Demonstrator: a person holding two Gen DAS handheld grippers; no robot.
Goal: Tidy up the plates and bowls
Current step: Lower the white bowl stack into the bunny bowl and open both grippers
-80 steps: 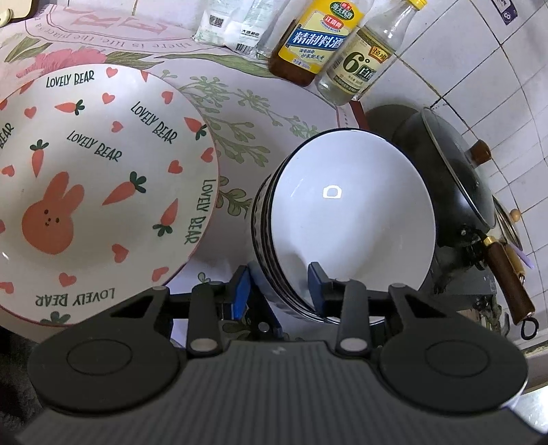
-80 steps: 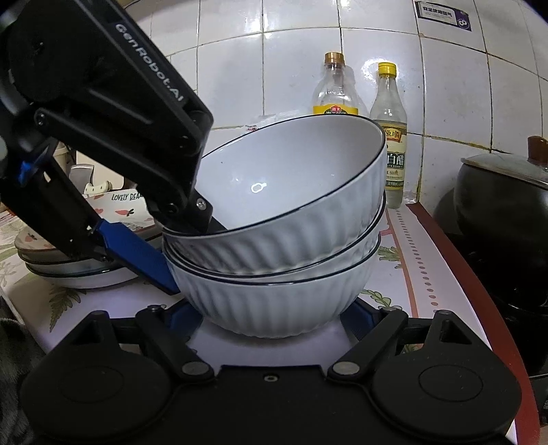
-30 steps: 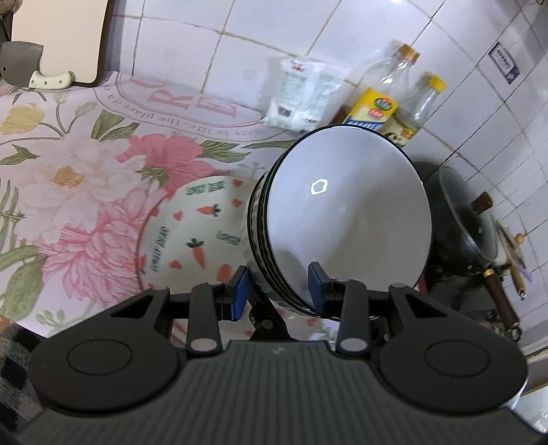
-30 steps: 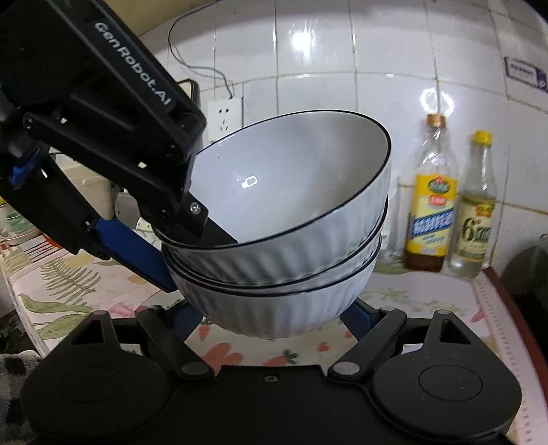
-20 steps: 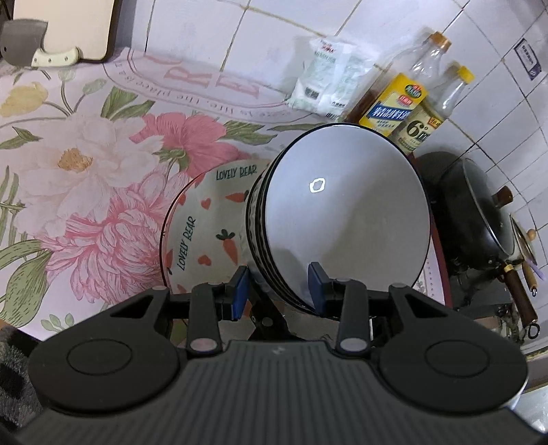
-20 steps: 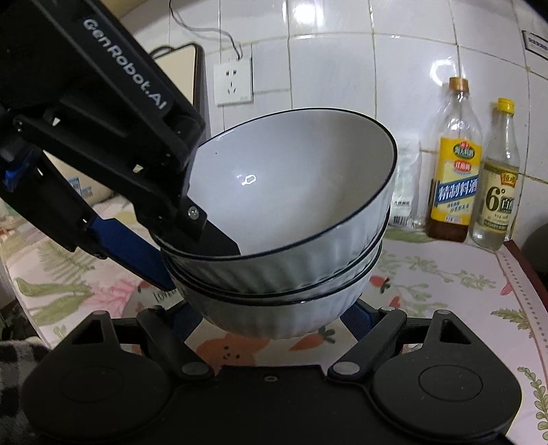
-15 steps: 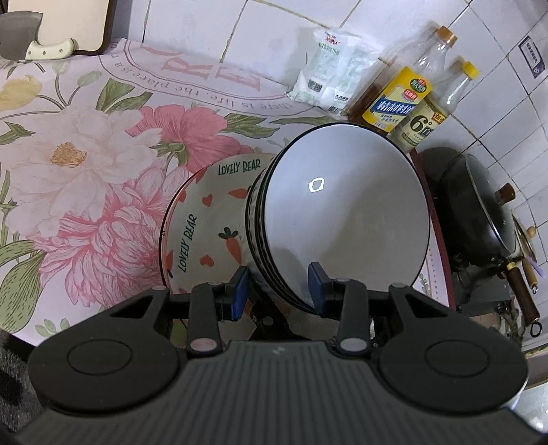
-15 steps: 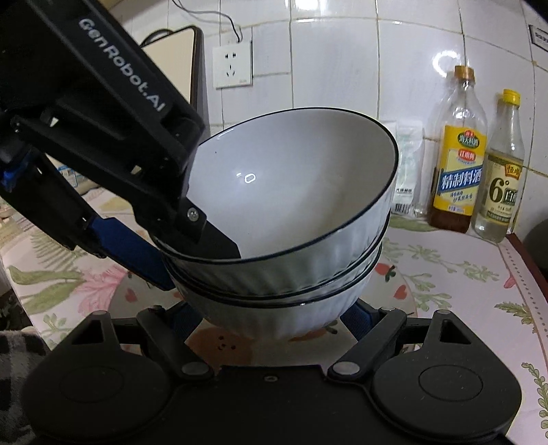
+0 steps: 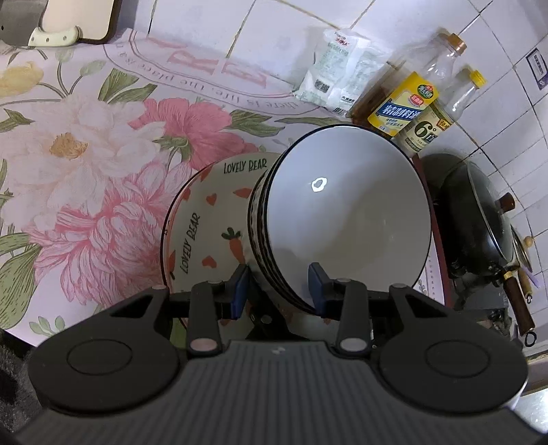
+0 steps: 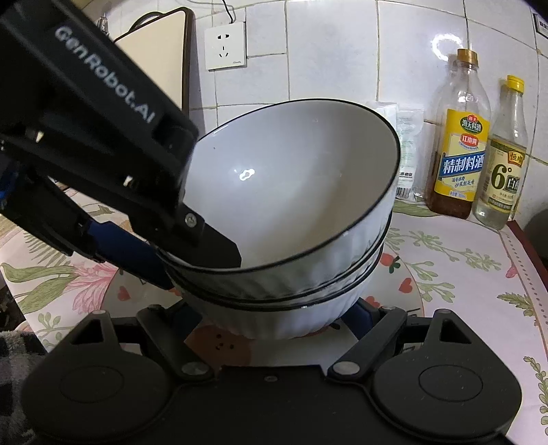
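Clamping the rim of the stacked bowls point(image 9: 346, 215), the left gripper point(image 9: 279, 285) keeps them tilted while the right gripper point(image 10: 277, 318) cups the bottom bowl. They've come down lower, now almost on the carrot plate point(image 9: 209, 219) on the floral cloth point(image 9: 85, 154).

A home kitchen: white wall tiles point(image 10: 328, 41) with a wall socket point(image 10: 225, 46), a counter under a floral oilcloth point(image 9: 85, 164), 2 seasoning bottles point(image 10: 460, 150) against the wall, a lidded black wok point(image 9: 479, 219) beside them, and a cutting board point(image 9: 78, 18) leaning upright.
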